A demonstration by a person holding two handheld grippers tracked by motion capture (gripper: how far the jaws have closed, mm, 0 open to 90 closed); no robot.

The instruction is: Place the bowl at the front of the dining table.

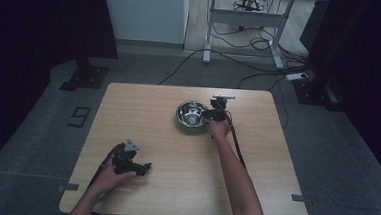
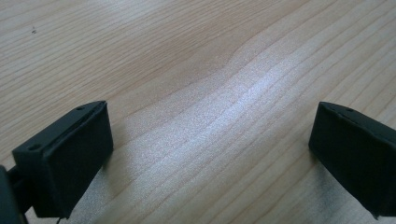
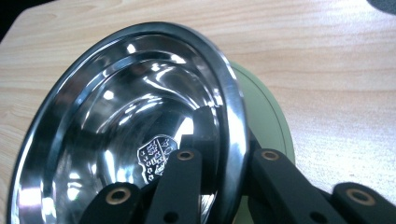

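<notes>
A: Where is the steel bowl [image 1: 192, 112]?

B: On the wooden table [image 1: 143, 109], past the middle and a little to the right in the high view. It sits on a pale green plate [image 1: 178, 125], whose rim peeks out at the bowl's near left edge.

A: And the right gripper [image 1: 212, 115]?

B: It is at the bowl's right rim. In the right gripper view the steel bowl [image 3: 130, 135] is close up, and the jaws are clamped on its rim: one jaw lies inside the bowl, the other outside, with the polished edge pinched between them. The green plate [image 3: 268, 116] shows just beyond the rim on that side.

A: Is the bowl lifted?

B: It looks tilted against the plate in that view, but I can't tell whether it is clear of it.

A: The left gripper [image 1: 137, 167]?

B: It rests low near the table's front left, well apart from the bowl. In the left gripper view its two black jaws stand wide apart with nothing between them, just bare wood grain [image 2: 210, 93] below.
</notes>
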